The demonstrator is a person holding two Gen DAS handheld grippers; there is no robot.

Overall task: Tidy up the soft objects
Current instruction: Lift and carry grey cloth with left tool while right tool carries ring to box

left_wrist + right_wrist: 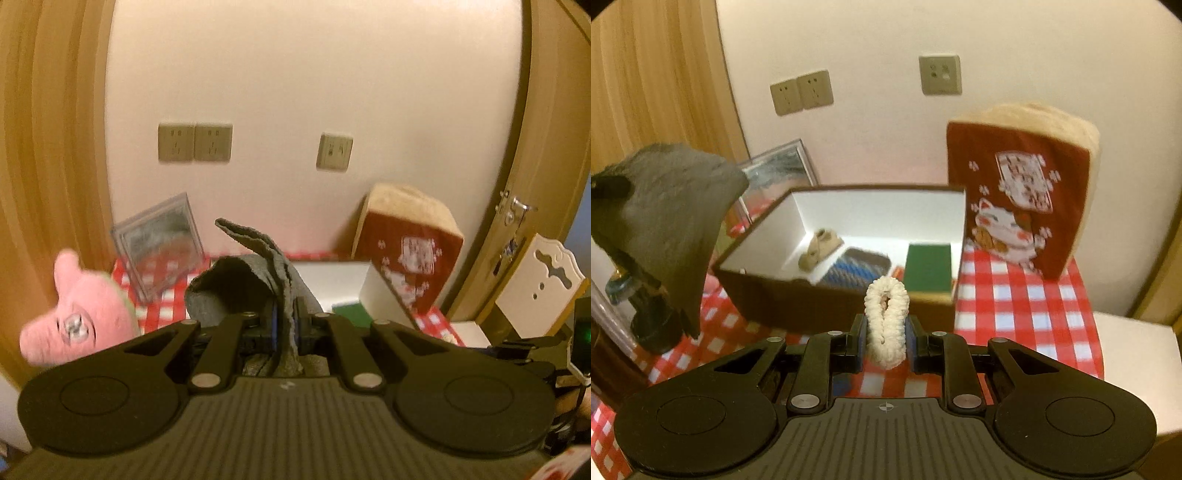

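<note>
Left wrist view: left gripper [286,325], jaws pressed tight on a grey cloth [255,273], which stood up between them and draped forward, off the table. Pink plush [79,317] low at left; clear case [159,245] leaning on the wall; red cat cushion [410,251] at right.

Right wrist view: right gripper [886,341], jaws pinching a cream knitted loop [886,321], held upright above the checked tablecloth [1015,306], just before the open box [775,295]. Box held a tan item [818,249], a blue striped piece [855,271] and a green pad [929,269]. Grey cloth hung at upper left.
</note>
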